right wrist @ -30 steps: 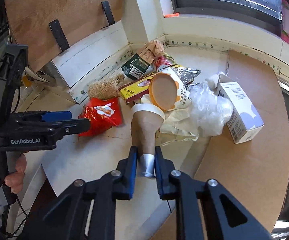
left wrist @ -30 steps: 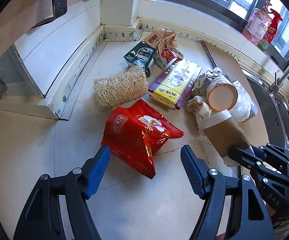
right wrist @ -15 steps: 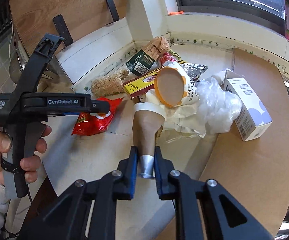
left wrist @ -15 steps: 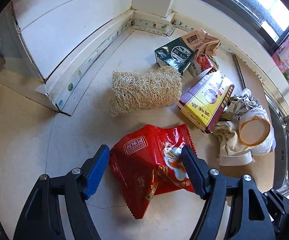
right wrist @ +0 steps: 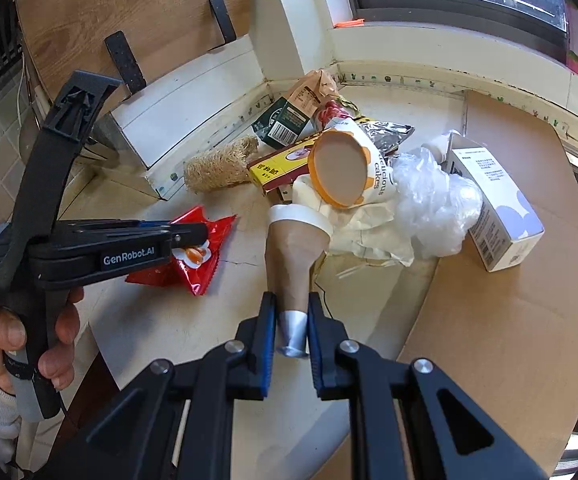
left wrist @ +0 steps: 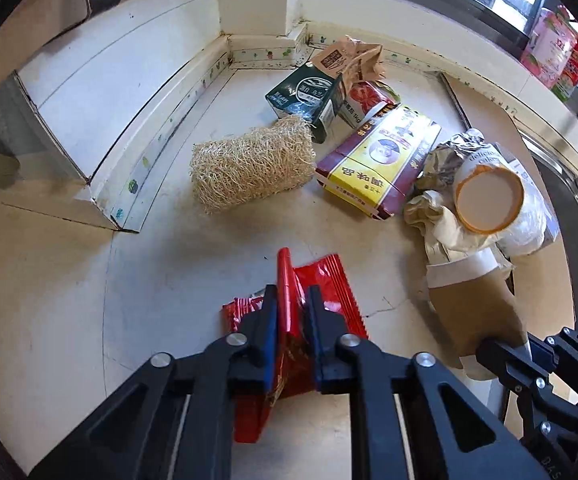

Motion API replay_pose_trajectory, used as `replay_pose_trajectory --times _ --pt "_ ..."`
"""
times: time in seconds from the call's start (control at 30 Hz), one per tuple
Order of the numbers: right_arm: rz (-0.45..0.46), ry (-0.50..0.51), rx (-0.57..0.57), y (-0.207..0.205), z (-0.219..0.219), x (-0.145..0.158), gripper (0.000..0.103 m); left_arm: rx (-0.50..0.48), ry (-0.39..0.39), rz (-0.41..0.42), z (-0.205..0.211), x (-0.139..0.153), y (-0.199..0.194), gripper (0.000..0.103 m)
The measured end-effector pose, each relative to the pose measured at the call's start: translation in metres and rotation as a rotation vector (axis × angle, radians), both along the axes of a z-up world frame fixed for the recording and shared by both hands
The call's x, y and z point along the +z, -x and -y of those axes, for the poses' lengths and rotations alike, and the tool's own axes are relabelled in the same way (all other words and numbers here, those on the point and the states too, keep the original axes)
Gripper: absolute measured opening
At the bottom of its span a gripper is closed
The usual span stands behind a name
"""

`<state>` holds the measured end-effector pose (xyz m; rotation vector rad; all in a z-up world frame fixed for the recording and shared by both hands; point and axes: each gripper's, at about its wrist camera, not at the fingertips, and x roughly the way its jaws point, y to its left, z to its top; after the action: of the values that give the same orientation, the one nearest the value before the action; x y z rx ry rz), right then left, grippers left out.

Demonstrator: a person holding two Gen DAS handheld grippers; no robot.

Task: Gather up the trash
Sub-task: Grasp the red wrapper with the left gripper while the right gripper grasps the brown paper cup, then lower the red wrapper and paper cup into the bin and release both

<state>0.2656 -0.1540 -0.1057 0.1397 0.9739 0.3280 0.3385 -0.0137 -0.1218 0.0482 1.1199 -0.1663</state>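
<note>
At the left, a person's hand (right wrist: 17, 344) holds the left gripper (left wrist: 292, 300). Its blue-padded fingers (left wrist: 269, 320) have just been closing and now pinch the crumpled red foil snack bag (left wrist: 289, 280), which lies on the pale counter (left wrist: 161, 280). Behind it lies a beige fibrous loofah scrubber (left wrist: 249, 168). Further right are a dark green carton (left wrist: 305, 98) with a torn brown paper bag (left wrist: 353, 60) leaning on it, then a flat yellow and maroon box (left wrist: 377, 160); what is inside them I cannot tell. Next, the right gripper (right wrist: 292, 334) has its fingers (right wrist: 267, 320) pressed on the silver tip of a brown paper cone wrapper (right wrist: 293, 256), which rests on the counter. Just beside the cone lie a crumpled cream cake bag (right wrist: 369, 208), a clear plastic bag (right wrist: 433, 208) and, at the far right, a white carton (right wrist: 493, 208) on brown cardboard (right wrist: 509, 340).
</note>
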Motion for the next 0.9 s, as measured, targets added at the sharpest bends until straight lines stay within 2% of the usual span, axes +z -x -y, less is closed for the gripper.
replay_pose_trajectory --times 0.17,0.4,0.5,0.73,0.9 --pt "0.005 0.0 0.008 0.017 -0.005 0.01 0.014 -0.031 0.007 0.064 -0.001 0.026 0.028 0.007" --pt "0.071 -0.007 0.03 0.063 -0.009 0.045 0.014 -0.081 0.117 0.132 -0.017 0.07 0.084 0.007" --pt "0.094 -0.009 0.046 0.086 -0.011 0.058 0.014 -0.103 0.165 0.142 -0.026 0.08 0.114 0.007" --pt "0.1 -0.007 0.11 0.145 -0.019 0.069 0.014 -0.146 0.243 0.106 -0.037 0.076 0.184 0.007" --pt "0.069 0.003 0.158 0.187 -0.027 0.052 0.014 -0.181 0.285 0.065 -0.038 0.056 0.226 0.007"
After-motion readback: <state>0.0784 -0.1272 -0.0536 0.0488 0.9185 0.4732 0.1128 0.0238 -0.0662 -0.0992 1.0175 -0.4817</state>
